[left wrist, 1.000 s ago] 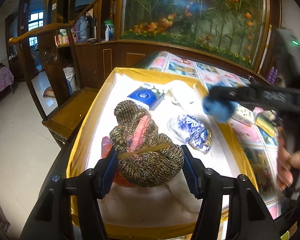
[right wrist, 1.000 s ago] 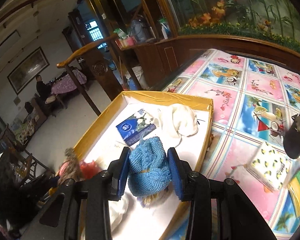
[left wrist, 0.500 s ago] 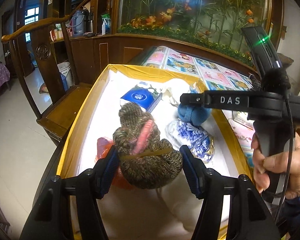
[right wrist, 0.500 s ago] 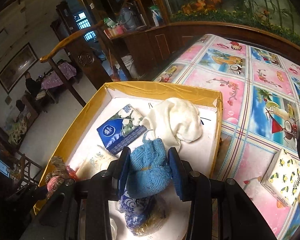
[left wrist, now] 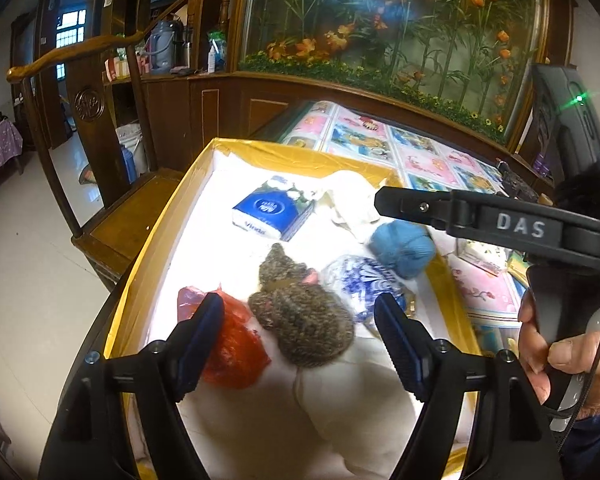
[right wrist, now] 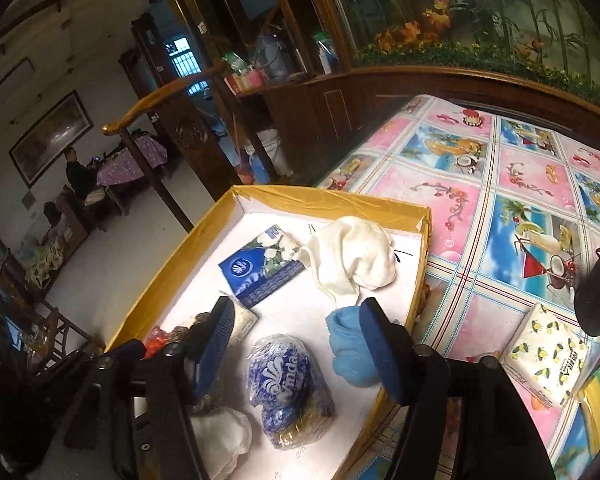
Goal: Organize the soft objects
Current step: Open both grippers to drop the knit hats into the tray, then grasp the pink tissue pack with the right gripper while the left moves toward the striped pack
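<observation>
Right wrist view: both tools [right wrist: 296,344] [left wrist: 300,320] gape empty; right finger hides part of blue knit [right wrist: 350,354].

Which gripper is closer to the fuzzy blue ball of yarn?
Right. The right gripper is open with the blue knitted yarn ball beside its finger; the left gripper is open farther back, over the brown knitted bundle.

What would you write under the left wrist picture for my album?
Open left gripper above a brown knit hat lying in the yellow box, beside a blue knit hat and red bag.
</observation>
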A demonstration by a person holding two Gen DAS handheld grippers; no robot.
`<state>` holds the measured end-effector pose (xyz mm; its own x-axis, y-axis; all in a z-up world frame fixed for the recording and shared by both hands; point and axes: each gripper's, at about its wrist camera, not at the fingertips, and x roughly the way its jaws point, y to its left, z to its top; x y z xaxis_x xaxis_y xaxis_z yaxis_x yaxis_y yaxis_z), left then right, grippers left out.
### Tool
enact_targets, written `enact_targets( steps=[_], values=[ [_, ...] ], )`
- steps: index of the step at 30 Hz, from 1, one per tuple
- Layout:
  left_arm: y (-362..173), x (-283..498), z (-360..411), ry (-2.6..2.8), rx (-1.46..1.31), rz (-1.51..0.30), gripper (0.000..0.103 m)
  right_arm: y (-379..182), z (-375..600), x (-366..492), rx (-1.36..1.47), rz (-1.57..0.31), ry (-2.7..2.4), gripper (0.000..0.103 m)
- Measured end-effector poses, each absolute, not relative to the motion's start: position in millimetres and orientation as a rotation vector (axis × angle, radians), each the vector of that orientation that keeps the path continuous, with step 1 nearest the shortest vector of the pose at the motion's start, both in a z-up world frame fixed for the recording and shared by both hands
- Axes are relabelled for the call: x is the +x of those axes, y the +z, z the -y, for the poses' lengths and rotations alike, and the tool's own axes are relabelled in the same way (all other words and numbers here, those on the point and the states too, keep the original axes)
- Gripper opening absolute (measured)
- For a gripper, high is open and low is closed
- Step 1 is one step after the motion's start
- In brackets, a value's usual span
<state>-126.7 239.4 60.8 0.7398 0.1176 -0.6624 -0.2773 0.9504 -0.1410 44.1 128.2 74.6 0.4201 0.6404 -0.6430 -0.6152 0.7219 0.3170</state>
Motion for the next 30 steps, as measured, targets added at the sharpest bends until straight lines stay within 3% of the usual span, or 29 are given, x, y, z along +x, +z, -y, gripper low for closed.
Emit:
enact_targets(
  steps=[10, 22, 30],
  values=[
    [81, -129, -194, 0.144, -0.188, -0.623, 0.083, 109, -67, 4, -0.02, -0.606, 0.719, 0.097],
    [63, -91, -92, -0.084, -0.17, -0.711, 0.083, 102, 71, 14, 0.145, -0.609, 0.548, 0.098],
    [40, -59, -28, -0.192, -0.162, -0.765, 0.083, 71, 237, 22, 0.354, -0.667, 0.34, 0.098]
  ],
)
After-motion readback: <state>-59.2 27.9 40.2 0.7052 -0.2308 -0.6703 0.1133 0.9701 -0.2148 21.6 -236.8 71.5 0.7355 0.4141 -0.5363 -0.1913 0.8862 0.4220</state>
